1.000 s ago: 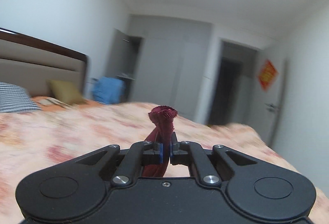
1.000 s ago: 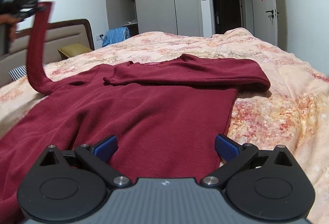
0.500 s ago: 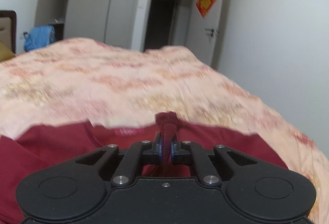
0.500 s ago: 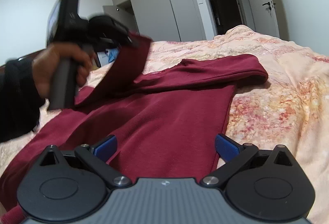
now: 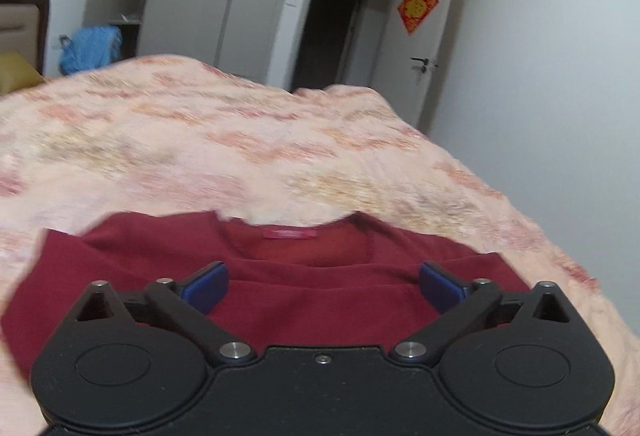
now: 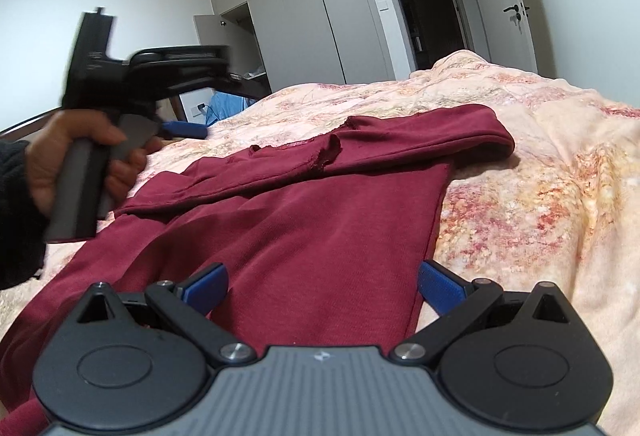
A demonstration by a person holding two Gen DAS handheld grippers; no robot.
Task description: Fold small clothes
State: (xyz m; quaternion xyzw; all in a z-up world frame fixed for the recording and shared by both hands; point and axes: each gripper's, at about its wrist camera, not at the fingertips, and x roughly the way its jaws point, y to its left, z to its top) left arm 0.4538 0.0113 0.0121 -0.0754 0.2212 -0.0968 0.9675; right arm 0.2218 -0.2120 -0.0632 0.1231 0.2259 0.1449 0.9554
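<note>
Maroon sweater (image 6: 320, 236) is spread flat on the bed (image 6: 540, 164), neckline toward the wardrobe (image 6: 320, 8), both sleeves folded across its chest. Left gripper (image 5: 322, 278) and right gripper (image 6: 322, 284) are held with fingers spread, empty.

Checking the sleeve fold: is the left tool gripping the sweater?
No, the left tool is open with nothing between its pads, above the sweater.

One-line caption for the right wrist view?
Open right gripper over a dark red sweater on the floral bedspread; left gripper open beyond it.
</note>
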